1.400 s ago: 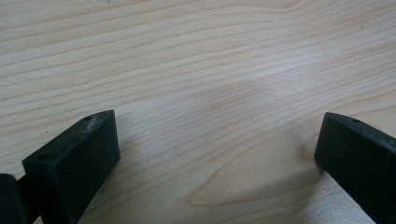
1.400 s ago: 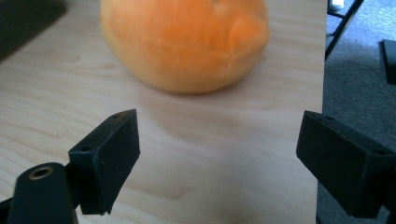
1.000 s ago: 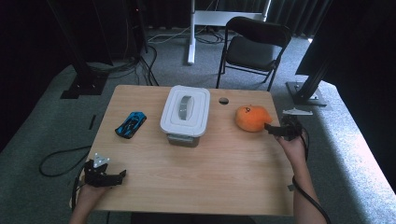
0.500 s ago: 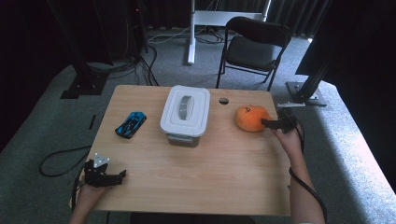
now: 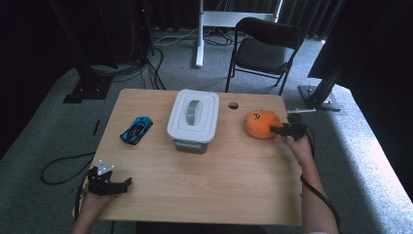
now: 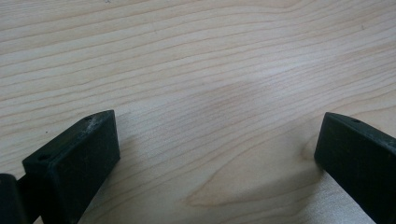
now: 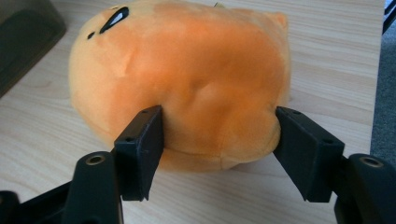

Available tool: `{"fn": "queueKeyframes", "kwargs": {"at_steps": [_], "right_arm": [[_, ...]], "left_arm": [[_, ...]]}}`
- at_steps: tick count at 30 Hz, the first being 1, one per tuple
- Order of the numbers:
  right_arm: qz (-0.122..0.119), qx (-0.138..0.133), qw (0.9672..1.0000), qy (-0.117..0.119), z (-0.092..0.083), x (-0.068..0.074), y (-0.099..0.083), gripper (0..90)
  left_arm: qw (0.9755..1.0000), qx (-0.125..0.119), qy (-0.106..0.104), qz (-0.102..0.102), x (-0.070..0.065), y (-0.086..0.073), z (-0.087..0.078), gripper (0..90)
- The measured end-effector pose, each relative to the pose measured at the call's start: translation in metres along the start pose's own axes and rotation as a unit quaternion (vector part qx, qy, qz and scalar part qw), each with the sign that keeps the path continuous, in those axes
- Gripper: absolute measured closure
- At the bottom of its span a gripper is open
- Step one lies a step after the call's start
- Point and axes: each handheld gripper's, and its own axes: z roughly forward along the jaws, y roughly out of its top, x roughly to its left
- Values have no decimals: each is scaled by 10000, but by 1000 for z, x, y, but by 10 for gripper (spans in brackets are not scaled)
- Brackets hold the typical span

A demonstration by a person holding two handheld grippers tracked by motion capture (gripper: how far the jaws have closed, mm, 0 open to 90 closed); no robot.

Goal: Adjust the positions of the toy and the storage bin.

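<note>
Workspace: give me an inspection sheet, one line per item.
Surface: wooden table, round hole at far edge.
Job's things: orange plush lying near right edge.
Clutter: lidded white box mid-table; blue toy car to its left.
Grippers: right tool has just been closing, pads pressing into the plush; left tool open over bare wood.
Cables: one trails from each tool; more on the floor.
Surroundings: black chair, grey carpet.

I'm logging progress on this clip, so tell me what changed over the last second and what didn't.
The right gripper slid leftward in the high view up to the orange plush toy, and its jaws have just been closing, now pressing into the toy's sides. The toy itself sits where it was. The left gripper, white lidded container and blue toy car stayed put on the wooden table.
</note>
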Motion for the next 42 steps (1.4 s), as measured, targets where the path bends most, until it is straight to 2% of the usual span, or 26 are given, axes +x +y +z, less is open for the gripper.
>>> {"fn": "queueKeyframes", "kwargs": {"at_steps": [7,10,12,13,16,20,23,26,28,29,33,36,40,41,42], "right_arm": [[-294,161,9994,-73,-7,13,-14,469],[-423,94,9991,-28,-13,18,-20,604],[-456,108,9989,-5,-14,20,-21,625],[-644,58,9977,-183,-14,25,-22,677],[-664,58,9974,-255,-12,29,-21,722],[-647,65,9976,-225,-11,40,-20,783],[-703,122,9970,-311,-10,47,-22,795],[-608,146,9974,-370,-12,58,-26,807],[-600,128,9974,-383,-13,61,-27,807],[-581,119,9977,-339,-15,67,-31,806],[-622,57,9976,-301,-21,77,-38,806],[-556,69,9980,-275,-25,84,-44,805],[-542,41,9984,-153,-30,91,-51,804],[-544,39,9985,-30,-32,96,-55,803],[-526,58,9986,-2,-32,99,-57,801]], "left_arm": [[10000,1,0,0,0,0,0,4],[10000,2,8,-9,0,0,0,4],[10000,2,9,-11,0,0,0,4],[10000,1,11,-13,0,0,0,4],[10000,1,18,-22,0,0,0,4],[10000,2,19,-21,0,0,0,4],[10000,1,19,-22,0,0,0,4],[10000,2,20,-21,0,0,0,4],[10000,2,19,-21,0,0,0,4],[10000,4,19,-17,0,0,0,4],[10000,2,19,-21,0,0,0,4],[10000,2,19,-22,0,0,0,4],[10000,3,21,-22,0,0,0,4],[10000,2,20,-23,0,0,0,4],[10000,3,21,-23,0,0,0,4]]}}
